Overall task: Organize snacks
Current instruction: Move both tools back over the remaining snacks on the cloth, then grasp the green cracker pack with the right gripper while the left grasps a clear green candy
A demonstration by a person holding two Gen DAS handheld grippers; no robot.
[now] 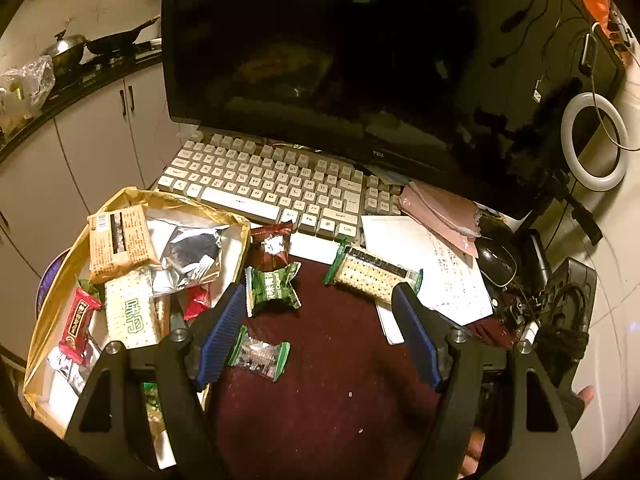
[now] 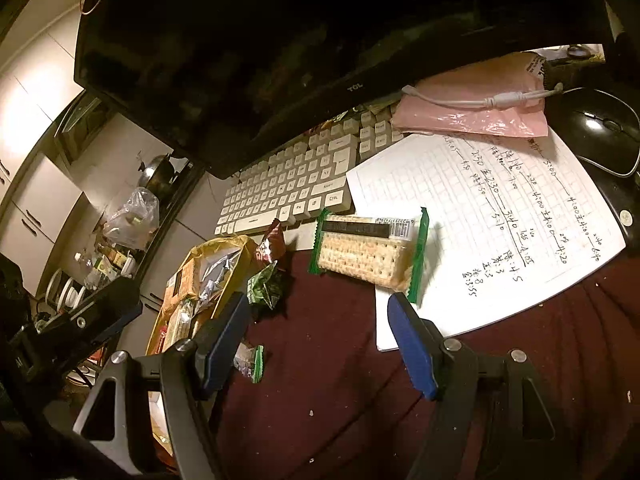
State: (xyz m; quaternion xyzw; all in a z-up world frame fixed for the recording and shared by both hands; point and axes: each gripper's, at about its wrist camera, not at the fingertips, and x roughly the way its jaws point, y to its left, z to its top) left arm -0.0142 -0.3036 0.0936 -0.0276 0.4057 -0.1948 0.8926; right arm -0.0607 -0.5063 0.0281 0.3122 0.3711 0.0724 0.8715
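Left gripper hovering, blue-padded fingers released, above small clear green-edged candy packet. Right gripper likewise spread, near green-ended cracker pack on maroon cloth.

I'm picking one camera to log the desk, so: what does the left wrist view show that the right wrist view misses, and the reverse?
Only the left wrist view shows the ring light and the red snack packet in the gold box.

Only the right wrist view makes the handwriting on the paper sheet legible and shows the white cable on the pink bag.

Both show the cracker pack, keyboard, monitor and black mouse.
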